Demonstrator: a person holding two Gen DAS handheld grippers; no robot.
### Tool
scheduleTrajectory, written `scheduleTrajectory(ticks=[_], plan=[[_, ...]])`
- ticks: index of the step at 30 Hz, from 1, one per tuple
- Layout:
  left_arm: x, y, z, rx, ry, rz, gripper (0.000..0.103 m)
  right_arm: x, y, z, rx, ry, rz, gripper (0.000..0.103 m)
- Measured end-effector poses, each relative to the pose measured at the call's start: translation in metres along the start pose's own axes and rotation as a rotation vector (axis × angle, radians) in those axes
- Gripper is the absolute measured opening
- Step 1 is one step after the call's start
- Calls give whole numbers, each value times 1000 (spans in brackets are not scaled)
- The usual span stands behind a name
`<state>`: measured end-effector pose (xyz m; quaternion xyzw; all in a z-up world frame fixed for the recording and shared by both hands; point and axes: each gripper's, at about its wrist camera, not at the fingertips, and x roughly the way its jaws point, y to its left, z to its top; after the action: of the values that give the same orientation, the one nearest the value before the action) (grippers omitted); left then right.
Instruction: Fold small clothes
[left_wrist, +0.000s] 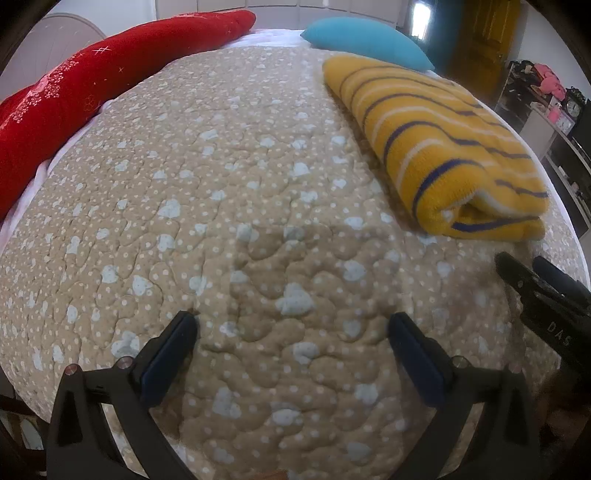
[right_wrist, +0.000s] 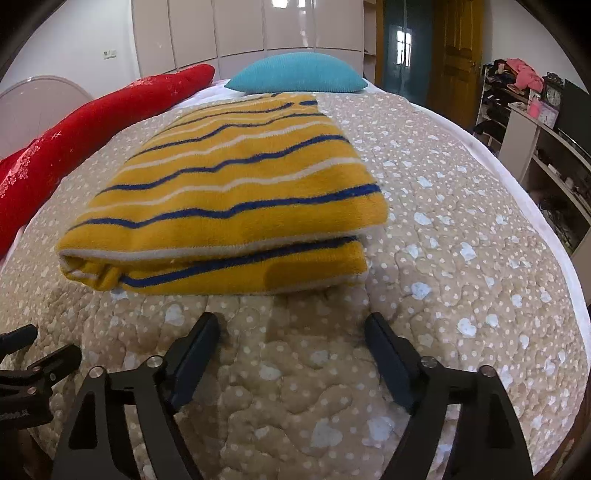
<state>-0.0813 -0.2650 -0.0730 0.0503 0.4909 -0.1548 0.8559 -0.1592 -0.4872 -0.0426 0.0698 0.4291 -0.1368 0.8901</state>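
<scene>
A yellow garment with blue and white stripes (right_wrist: 236, 192) lies folded into a thick rectangle on the beige quilted bedspread (right_wrist: 461, 229). In the left wrist view the garment (left_wrist: 436, 144) is at the upper right. My right gripper (right_wrist: 291, 328) is open and empty, just in front of the garment's near folded edge. My left gripper (left_wrist: 293, 325) is open and empty over bare quilt, to the left of the garment. The right gripper shows at the right edge of the left wrist view (left_wrist: 524, 269). The left gripper shows at the left edge of the right wrist view (right_wrist: 40, 350).
A red cushion (left_wrist: 74, 96) runs along the bed's left side. A teal pillow (right_wrist: 295, 72) lies at the head of the bed behind the garment. Shelves with clutter (right_wrist: 535, 122) stand to the right of the bed. White wardrobe doors (right_wrist: 258, 29) stand behind.
</scene>
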Motion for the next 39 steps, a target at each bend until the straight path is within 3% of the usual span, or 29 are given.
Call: scheduleTrajectory(ticks=[5, 11, 20, 30, 39], plan=[[-2, 1, -2, -7, -13, -17, 103, 5, 4, -2, 3, -16, 20, 102], [-2, 6, -1, -8, -16, -19, 103, 10, 8, 1, -11, 37, 7, 102], [-17, 8, -2, -28, -17, -28, 103, -1, 10, -1, -13, 33, 1, 102], [-50, 3, -2, 5, -95, -25, 103, -44, 1, -5, 1, -87, -20, 103], [-65, -7, -2, 36, -150, -4, 103, -57, -10, -6, 29, -104, -25, 103]])
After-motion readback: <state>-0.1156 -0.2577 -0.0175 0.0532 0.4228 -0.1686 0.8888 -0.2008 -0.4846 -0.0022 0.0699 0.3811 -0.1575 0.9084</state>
